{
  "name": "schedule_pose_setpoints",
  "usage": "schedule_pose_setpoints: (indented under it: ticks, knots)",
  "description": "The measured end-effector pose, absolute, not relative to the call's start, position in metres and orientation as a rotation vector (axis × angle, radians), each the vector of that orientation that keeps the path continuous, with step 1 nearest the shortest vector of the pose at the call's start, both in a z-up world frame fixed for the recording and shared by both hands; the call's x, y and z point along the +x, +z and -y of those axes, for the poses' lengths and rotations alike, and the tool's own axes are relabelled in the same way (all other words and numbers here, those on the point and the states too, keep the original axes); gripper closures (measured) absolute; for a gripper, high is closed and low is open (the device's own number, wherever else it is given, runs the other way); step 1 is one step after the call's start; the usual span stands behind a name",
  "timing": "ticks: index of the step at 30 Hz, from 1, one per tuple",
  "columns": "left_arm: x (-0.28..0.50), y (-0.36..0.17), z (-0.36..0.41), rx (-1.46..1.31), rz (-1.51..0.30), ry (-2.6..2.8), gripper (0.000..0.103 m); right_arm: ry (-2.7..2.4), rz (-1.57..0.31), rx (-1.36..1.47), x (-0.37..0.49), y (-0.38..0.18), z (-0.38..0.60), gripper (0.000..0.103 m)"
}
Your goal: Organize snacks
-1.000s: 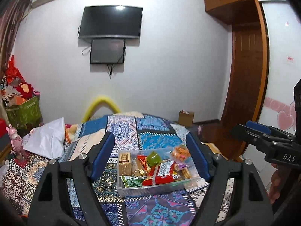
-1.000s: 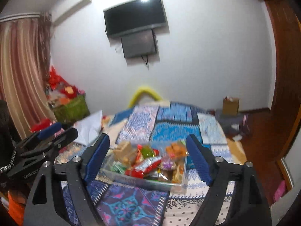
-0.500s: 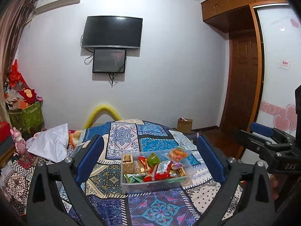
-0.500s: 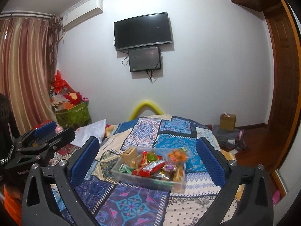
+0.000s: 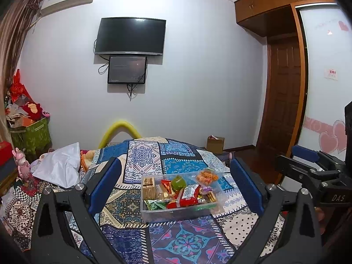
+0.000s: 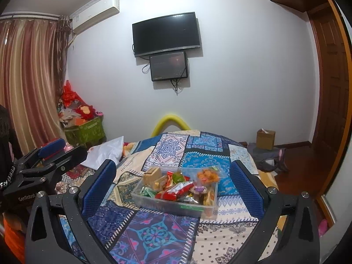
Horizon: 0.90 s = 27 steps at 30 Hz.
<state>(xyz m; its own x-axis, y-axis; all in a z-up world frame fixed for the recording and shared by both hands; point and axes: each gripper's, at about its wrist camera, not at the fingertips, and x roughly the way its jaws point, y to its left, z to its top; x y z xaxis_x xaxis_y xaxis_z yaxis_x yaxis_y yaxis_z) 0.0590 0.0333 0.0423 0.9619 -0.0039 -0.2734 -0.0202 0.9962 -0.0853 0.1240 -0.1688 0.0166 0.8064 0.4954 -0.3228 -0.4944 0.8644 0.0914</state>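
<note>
Both claws hung wide apart above the bed (image 5: 180, 239), with bare patterned quilt (image 6: 154, 231) between them and the clear snack bin (image 5: 176, 213) at 12 o'clock — nothing stood in that path. A white pillow (image 5: 59, 169) lay at 10 o'clock, well apart from the bin. Quilt stayed open all round the bin — snacks (image 6: 176, 190) heaped above its rim.

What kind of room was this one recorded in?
Most likely a home bedroom: a bed under a patchwork bedspread, a wall-mounted TV facing it, and a built-in wooden wardrobe beside the door.
</note>
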Motion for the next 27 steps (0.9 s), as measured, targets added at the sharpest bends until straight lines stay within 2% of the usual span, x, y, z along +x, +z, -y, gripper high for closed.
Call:
schedule_pose_setpoints:
  ticks: [27]
  knots:
    - [0.0653,0.0349,-0.0343,-0.089,-0.296,-0.002,0.003,0.527,-0.353,0.010,0.1215,0.0168,0.1705,0.000]
